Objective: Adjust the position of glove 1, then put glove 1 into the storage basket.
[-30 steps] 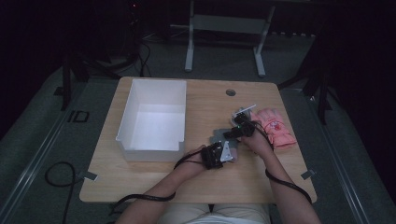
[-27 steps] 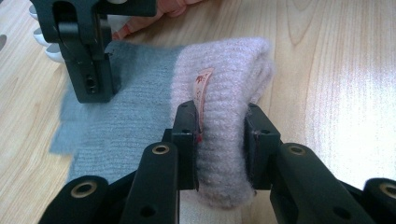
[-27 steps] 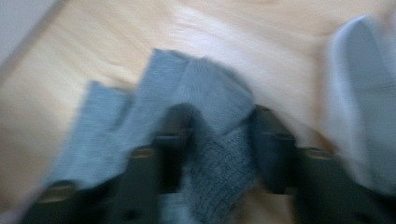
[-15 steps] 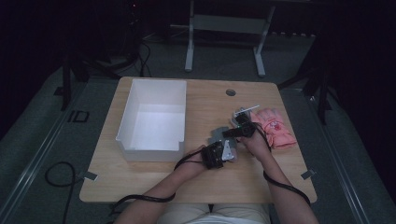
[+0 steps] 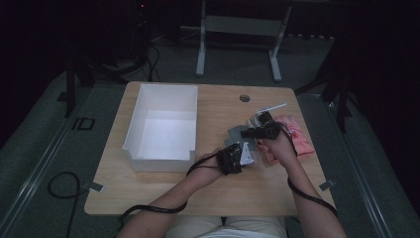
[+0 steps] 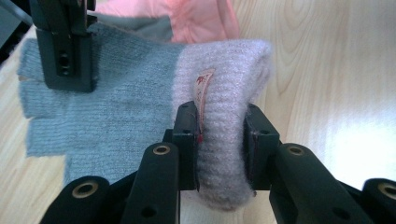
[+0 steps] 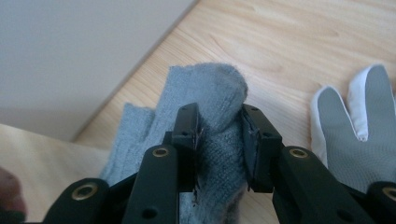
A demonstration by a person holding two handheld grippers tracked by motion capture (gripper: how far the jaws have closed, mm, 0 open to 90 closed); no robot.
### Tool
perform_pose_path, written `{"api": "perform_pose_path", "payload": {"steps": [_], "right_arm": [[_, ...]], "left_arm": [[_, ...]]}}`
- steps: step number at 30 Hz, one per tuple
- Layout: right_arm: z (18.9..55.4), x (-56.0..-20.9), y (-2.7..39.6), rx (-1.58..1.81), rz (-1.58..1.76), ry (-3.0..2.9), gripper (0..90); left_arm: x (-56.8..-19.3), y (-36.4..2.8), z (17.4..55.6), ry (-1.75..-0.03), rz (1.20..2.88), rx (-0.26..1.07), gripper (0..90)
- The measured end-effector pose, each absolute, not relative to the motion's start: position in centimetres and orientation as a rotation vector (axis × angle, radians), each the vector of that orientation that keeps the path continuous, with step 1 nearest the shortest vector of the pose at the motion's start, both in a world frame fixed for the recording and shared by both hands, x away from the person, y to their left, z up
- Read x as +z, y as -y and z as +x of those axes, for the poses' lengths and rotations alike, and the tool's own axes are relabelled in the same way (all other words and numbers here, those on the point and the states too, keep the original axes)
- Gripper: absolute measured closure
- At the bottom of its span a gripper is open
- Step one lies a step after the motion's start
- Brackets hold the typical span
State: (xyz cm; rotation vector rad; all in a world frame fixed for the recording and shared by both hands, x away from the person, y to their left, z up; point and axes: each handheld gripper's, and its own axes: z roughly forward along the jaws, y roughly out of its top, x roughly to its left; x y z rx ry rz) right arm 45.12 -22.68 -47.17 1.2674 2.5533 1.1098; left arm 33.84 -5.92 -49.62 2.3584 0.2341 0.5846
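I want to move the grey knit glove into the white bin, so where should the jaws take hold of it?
Grip the grey knit glove at both ends: the thick ribbed cuff bunches between jaws from the near side, as the left gripper has it; the right gripper pinches the thin fingers from the far end.

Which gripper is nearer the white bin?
Left. The left gripper, clamped on the grey glove's pale cuff, sits just right of the white bin's front corner; the right gripper, pinching the glove's fingers, is farther right.
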Motion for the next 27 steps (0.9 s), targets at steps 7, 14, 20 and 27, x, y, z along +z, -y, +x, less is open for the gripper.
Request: {"api": "perform_pose_path", "payload": {"steps": [7, 14, 20, 27], "right_arm": [[44.6, -44.7, 22.8, 1.142, 1.212, -2.53, 69.8], [44.5, -43.0, 22.2, 1.176, 1.177, -2.519, 69.9], [44.9, -41.4, 20.7, 1.204, 1.146, -2.512, 69.9], [45.3, -39.8, 18.8, 1.221, 1.099, -2.509, 69.9]], "left_arm": [[-46.8, 5.6, 33.6, -0.216, 2.367, 0.595, 70.7], [-44.7, 4.7, 34.2, -0.184, 2.412, 0.591, 70.7], [-43.0, 3.2, 34.7, -0.179, 2.426, 0.599, 70.8], [-41.6, 1.4, 34.8, -0.201, 2.422, 0.622, 70.8]]}}
